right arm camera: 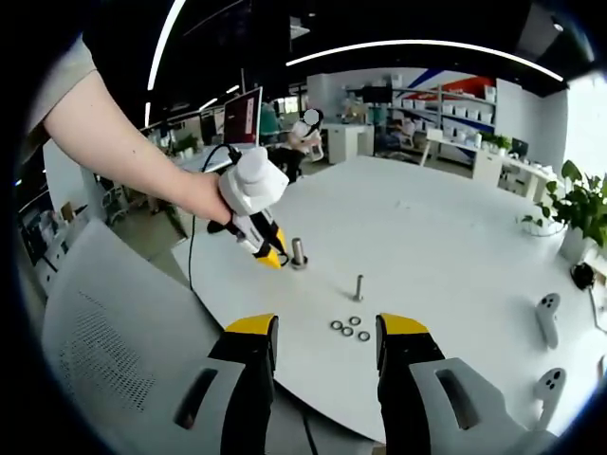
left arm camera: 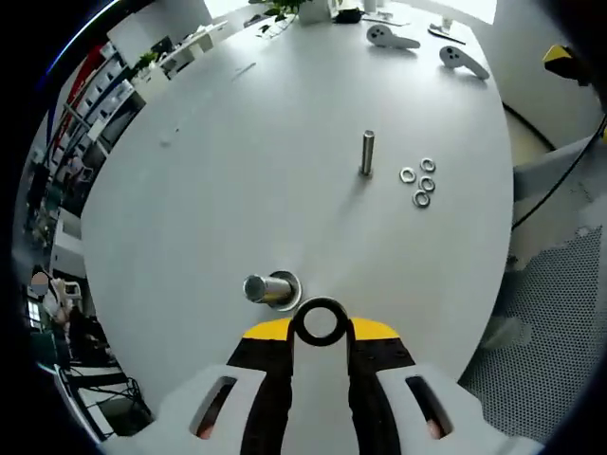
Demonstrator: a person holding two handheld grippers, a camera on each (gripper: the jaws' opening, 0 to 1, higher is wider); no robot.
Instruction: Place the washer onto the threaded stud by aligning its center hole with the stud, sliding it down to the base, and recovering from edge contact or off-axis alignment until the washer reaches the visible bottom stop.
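My left gripper point(left arm camera: 321, 329) is shut on a dark ring washer point(left arm camera: 321, 322), held between its yellow tips. The washer sits just beside a short threaded stud point(left arm camera: 270, 289), off its axis and not over its top. That stud has a flat ring at its base. In the right gripper view a hand holds the left gripper point(right arm camera: 273, 256), its tip right next to the same stud point(right arm camera: 298, 252). A second, thinner stud point(left arm camera: 367, 152) point(right arm camera: 358, 286) stands farther along the table. My right gripper point(right arm camera: 325, 343) hangs open above the table's near edge with nothing between its jaws.
Several loose washers point(left arm camera: 418, 180) point(right arm camera: 349, 329) lie by the thin stud. White handheld controllers point(left arm camera: 391, 38) point(right arm camera: 548, 318) rest on the white table point(left arm camera: 209, 190). A mesh chair point(right arm camera: 104, 322) stands at the table's edge. Plants and office desks lie beyond.
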